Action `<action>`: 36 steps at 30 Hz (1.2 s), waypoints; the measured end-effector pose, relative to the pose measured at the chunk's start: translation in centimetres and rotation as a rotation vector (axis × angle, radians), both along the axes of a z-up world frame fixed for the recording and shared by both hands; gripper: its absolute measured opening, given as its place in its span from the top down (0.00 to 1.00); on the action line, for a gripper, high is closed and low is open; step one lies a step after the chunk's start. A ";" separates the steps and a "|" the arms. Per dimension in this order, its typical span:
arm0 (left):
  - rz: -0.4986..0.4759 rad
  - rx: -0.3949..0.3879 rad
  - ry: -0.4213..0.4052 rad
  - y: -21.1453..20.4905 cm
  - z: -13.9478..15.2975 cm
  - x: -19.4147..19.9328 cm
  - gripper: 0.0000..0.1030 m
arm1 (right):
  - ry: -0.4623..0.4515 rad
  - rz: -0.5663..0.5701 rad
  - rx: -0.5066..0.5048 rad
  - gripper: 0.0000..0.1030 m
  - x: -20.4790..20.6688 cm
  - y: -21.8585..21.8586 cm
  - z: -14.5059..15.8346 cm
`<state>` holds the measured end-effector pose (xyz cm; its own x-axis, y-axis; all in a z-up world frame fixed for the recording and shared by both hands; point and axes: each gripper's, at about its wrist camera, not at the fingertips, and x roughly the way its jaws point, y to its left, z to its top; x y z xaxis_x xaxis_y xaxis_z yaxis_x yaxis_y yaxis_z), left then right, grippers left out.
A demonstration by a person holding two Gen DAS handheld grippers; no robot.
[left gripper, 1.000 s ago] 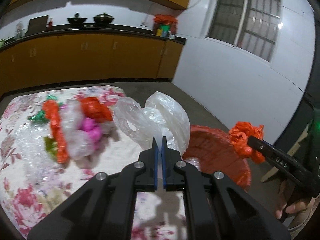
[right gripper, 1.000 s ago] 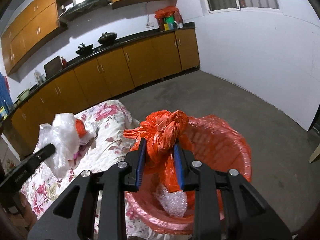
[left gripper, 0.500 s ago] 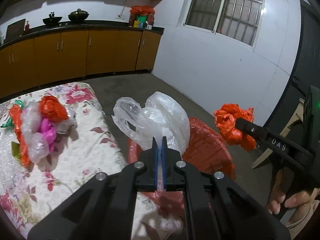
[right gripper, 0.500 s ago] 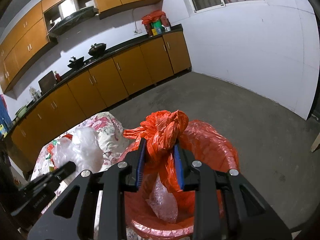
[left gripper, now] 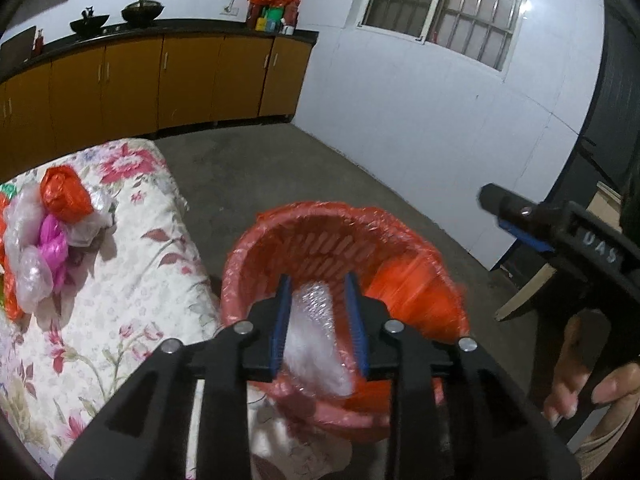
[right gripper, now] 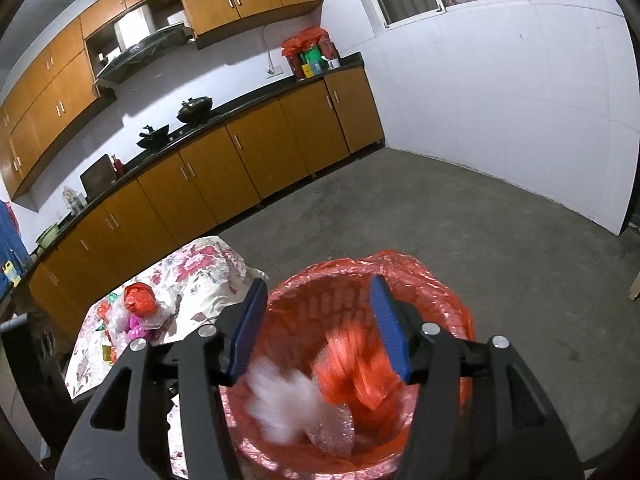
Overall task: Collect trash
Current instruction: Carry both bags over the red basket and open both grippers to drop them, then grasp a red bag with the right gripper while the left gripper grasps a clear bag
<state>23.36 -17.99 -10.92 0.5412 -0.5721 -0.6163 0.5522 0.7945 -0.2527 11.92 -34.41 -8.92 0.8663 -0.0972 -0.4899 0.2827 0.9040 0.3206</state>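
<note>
Over the red-lined bin [right gripper: 432, 284] beside the floral-covered surface [left gripper: 132, 280], we see the jaws of both the left gripper [left gripper: 318, 320] and right gripper [right gripper: 320, 328] just opened and released, the clear bag [right gripper: 280, 404] and orange bag [right gripper: 356, 368] blurred inside the bin.

right gripper [right gripper: 320, 326]: jaws just opened, nothing pressed between them
basket [right gripper: 436, 280]: red-lined, directly below the fingers
orange bag [right gripper: 352, 372]: blurred, inside basket
white bag [right gripper: 280, 396]: blurred, inside basket
desk [right gripper: 204, 280]: left of basket
</note>
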 end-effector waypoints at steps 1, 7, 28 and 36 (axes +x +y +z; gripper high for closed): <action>0.008 0.004 0.002 0.3 -0.1 0.0 0.70 | 0.001 -0.005 -0.002 0.47 -0.2 -0.1 -0.1; 0.126 0.073 -0.052 3.9 -0.6 -0.3 0.52 | 0.012 -0.013 -0.093 0.41 -0.2 1.1 0.1; 0.572 0.174 -0.041 22.1 -1.7 0.6 0.43 | 0.032 0.229 -0.218 0.28 3.2 11.6 -0.4; 0.656 0.173 -0.051 25.7 -1.4 0.5 0.43 | 0.028 0.385 -0.182 0.41 8.1 17.5 -0.2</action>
